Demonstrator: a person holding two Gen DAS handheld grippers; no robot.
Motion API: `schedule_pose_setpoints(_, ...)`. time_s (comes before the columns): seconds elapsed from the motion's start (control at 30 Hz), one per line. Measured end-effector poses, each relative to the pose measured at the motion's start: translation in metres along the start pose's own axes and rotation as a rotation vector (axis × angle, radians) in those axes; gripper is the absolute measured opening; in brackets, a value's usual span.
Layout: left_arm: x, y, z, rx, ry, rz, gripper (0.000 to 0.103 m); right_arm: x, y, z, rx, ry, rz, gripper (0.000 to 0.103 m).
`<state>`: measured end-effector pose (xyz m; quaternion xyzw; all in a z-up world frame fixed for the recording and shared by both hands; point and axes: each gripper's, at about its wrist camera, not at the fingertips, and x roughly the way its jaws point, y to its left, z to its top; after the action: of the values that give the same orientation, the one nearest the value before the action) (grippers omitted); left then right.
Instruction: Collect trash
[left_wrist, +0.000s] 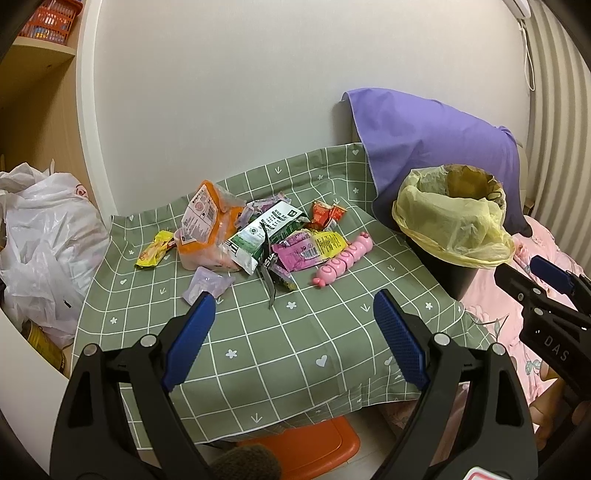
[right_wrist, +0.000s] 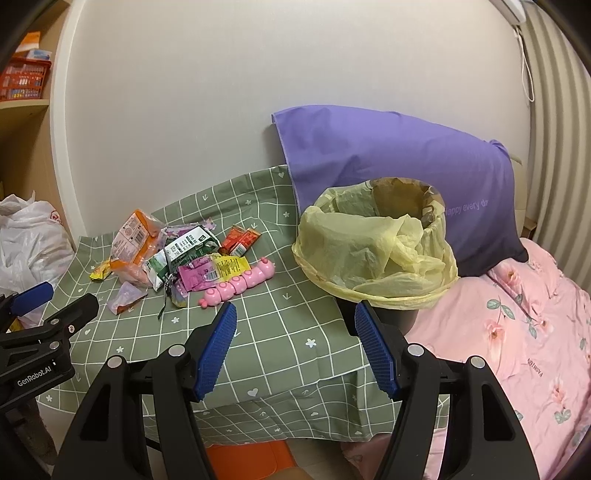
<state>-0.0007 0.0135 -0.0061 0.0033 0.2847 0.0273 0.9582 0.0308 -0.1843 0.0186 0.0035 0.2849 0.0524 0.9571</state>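
Note:
A pile of snack wrappers (left_wrist: 255, 236) lies on the green checked tablecloth (left_wrist: 295, 350); it also shows in the right wrist view (right_wrist: 177, 258). It holds an orange bag (left_wrist: 207, 225), a green-white pouch (left_wrist: 266, 229), a yellow wrapper (left_wrist: 155, 253), a lilac packet (left_wrist: 207, 284) and a pink toy (left_wrist: 343, 260). A black bin with a yellow liner (left_wrist: 450, 221) stands at the table's right (right_wrist: 376, 251). My left gripper (left_wrist: 293, 310) is open and empty, short of the pile. My right gripper (right_wrist: 295, 325) is open and empty, in front of the bin.
A purple pillow (right_wrist: 399, 162) leans on the wall behind the bin. A pink floral blanket (right_wrist: 517, 332) lies right of the table. White plastic bags (left_wrist: 40, 240) sit at the left by a shelf. An orange stool (left_wrist: 306, 443) stands under the table's front edge.

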Motion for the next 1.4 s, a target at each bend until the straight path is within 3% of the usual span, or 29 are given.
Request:
schedule_pose_setpoints(0.9, 0.016, -0.002, 0.005, -0.011, 0.010, -0.014, 0.083, 0.014, -0.004, 0.005, -0.006, 0.012, -0.020, 0.063)
schedule_pose_setpoints(1.2, 0.041, 0.014, 0.024, -0.020, -0.024, -0.001, 0.083, 0.034, -0.002, 0.020, -0.043, -0.004, -0.033, 0.063)
schedule_pose_setpoints(1.4, 0.083, 0.052, 0.050, -0.015, -0.060, 0.049, 0.083, 0.062, 0.009, 0.041, -0.066, -0.025, -0.041, 0.063)
